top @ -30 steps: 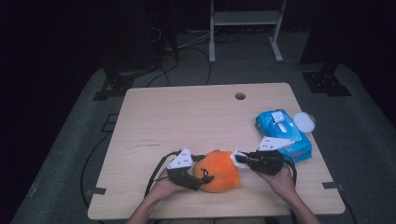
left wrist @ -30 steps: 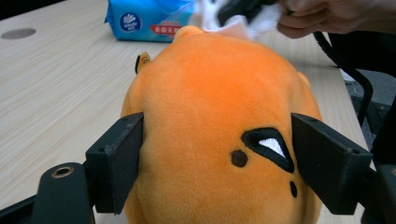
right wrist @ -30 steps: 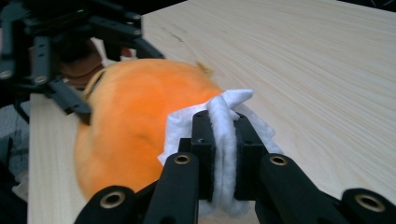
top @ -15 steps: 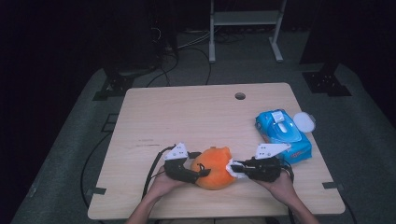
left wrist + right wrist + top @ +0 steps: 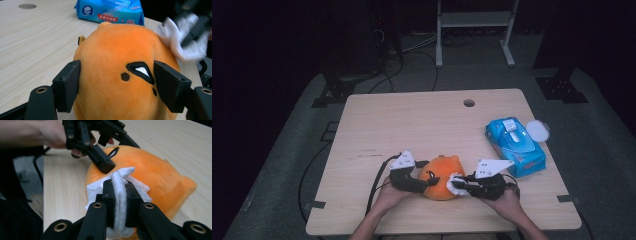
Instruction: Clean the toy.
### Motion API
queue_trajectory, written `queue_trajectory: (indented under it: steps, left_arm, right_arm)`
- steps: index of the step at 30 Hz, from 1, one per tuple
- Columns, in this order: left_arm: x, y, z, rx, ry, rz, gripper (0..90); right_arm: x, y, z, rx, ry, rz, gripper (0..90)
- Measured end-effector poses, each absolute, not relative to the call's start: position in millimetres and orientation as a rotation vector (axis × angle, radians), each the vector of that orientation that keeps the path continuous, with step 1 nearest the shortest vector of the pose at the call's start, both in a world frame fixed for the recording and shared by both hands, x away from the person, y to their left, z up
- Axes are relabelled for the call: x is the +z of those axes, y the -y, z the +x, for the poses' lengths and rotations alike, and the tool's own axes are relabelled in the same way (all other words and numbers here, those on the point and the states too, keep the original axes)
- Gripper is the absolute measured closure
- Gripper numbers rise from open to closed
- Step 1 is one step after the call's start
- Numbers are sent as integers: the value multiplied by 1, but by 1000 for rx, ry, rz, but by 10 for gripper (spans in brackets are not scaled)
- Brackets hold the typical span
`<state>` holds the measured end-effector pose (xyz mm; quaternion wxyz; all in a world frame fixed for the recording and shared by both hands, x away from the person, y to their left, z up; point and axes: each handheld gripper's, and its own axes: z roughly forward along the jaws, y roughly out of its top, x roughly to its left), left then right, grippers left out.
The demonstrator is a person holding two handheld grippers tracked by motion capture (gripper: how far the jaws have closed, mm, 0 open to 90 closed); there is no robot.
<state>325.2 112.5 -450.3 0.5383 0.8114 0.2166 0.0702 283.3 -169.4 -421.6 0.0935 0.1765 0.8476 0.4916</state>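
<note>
Orange plush toy [image 5: 120, 75] lower centre of high view: soft, light, squashy. Left hand-held gripper [image 5: 117, 85] just closing, clamps its flanks; right hand-held gripper [image 5: 119, 202] pinches white wipe [image 5: 120, 187] against it.

The blue plastic wet-wipe pack [image 5: 110, 11] bears a round blue logo and a red banner, both with lettering too small to read.

— What's different from a second ago?

— My left claw [image 5: 428, 181] has just been closing, and its jaws now press both sides of the orange plush toy [image 5: 441, 176]. My right claw [image 5: 458, 184], pinching the white wipe [image 5: 455, 182], slid back from the toy's top toward the table's right edge, onto its right flank.

— And the toy?

— It turned a bit.
</note>
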Motion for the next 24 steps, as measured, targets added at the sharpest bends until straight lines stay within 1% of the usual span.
queue_trajectory:
  steps: [2,4,5,6,7,8,9,12,13,16,20,21,24]
  left_arm:
    - [-447,-113,322,210,-493,1910,205]
    - [-442,-113,320,228,-470,1896,193]
    - [-442,-112,319,231,-463,1901,248]
    - [-442,-112,319,233,-452,1905,248]
    - [-444,-111,320,242,-463,1916,311]
    - [-444,-111,320,242,-463,1916,329]
    - [-446,-110,321,223,-506,1906,341]
    - [-446,-111,322,217,-524,1900,350]
    - [-447,-112,323,218,-536,1905,352]
    - [-448,-113,324,206,-547,1899,355]
    - [-449,-117,326,211,-560,1894,357]
    - [-450,-118,327,206,-566,1889,357]
    - [-450,-116,327,207,-565,1887,357]
  right_arm:
    - [-421,171,285,1454,-2503,539,811]
    - [-421,179,288,1448,-2472,585,811]
    - [-422,185,291,1444,-2455,623,811]
    - [-422,185,291,1444,-2455,623,811]
    - [-422,184,290,1440,-2455,618,811]
    - [-422,184,290,1440,-2455,618,811]
    - [-422,177,286,1432,-2452,584,811]
    - [-422,170,284,1442,-2463,547,811]
    - [-423,159,280,1426,-2479,499,811]
    - [-422,155,278,1400,-2478,470,811]
    - [-420,170,282,1386,-2451,514,811]
    - [-421,182,286,1373,-2433,564,811]
    - [-422,188,288,1375,-2428,589,811]
